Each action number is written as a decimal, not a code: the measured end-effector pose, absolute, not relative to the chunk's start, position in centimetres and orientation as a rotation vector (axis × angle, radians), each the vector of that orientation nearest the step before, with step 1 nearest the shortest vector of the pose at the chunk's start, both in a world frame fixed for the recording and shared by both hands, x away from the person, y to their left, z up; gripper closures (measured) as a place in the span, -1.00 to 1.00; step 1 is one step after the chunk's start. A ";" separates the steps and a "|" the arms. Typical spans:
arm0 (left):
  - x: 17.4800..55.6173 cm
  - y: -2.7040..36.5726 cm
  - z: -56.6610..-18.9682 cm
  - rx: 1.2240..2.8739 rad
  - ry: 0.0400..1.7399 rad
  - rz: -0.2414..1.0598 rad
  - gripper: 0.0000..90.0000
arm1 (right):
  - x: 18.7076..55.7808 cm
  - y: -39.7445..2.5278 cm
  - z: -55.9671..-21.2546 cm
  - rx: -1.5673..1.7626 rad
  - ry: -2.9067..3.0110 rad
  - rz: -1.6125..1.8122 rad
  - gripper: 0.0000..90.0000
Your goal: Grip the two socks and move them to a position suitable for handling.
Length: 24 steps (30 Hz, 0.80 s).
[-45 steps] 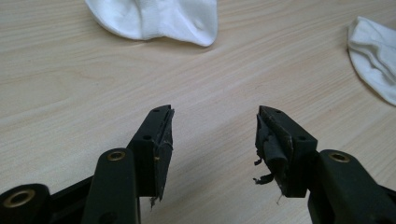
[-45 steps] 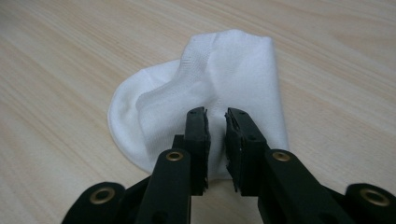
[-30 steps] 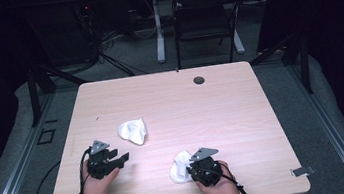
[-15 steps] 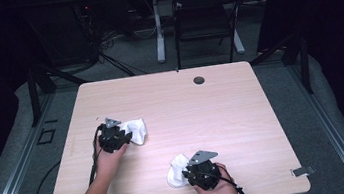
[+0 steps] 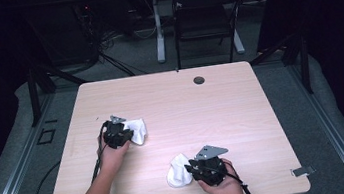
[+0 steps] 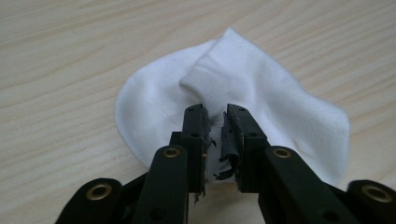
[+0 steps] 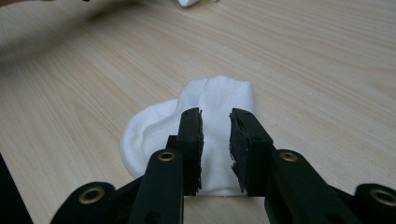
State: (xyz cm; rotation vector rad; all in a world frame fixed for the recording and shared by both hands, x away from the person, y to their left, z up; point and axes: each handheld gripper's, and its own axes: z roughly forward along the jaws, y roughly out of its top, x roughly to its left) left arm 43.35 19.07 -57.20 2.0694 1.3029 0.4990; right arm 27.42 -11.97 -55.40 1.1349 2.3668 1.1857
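On the light wooden table (image 5: 242, 113) lie two white socks, one toward the left and one nearer the person's edge, right of the middle. The left gripper (image 5: 123, 133) sits at the left sock (image 5: 137, 130), and in the left gripper view the left gripper (image 6: 215, 122) has its two black jaws drawn close together with the ribbed cuff of the left sock (image 6: 261, 93) pinched between them, so it is clamped on that cloth; the rest of the sock spreads flat on the wood beyond the jaws. The right gripper (image 5: 195, 168) rests beside the near sock (image 5: 178, 171), held from below by the person's right hand (image 5: 224, 187), while the left hand (image 5: 112, 155) reaches in from the near left with a cable trailing off the table edge. In the right gripper view the right gripper (image 7: 215, 122) straddles the near sock (image 7: 215, 100), its jaws standing a little apart over the white fabric; whether they squeeze any cloth I cannot tell. Far across the table, a small dark round grommet (image 5: 199, 80) sits near the far edge, well apart from both socks.
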 end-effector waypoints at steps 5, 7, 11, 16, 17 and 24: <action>42.7 18.2 -57.2 2.084 1.285 0.464 0.78 | 27.8 -11.7 -56.2 1.129 2.416 1.118 0.65; 42.6 17.8 -57.2 2.078 1.284 0.464 0.78 | 27.9 -11.6 -56.4 1.136 2.423 1.116 0.65; 41.9 17.0 -57.3 2.070 1.268 0.420 0.79 | 28.0 -11.1 -57.1 1.130 2.463 1.077 0.65; 41.2 16.2 -57.2 2.080 1.255 0.391 0.79 | 27.7 -10.4 -57.5 1.116 2.484 1.064 0.67; 41.0 15.9 -57.2 2.084 1.242 0.383 0.79 | 27.5 -10.1 -57.5 1.107 2.499 1.061 0.67; 39.9 14.2 -57.3 2.081 1.221 0.341 0.79 | 27.0 -9.4 -57.5 1.095 2.504 1.061 0.68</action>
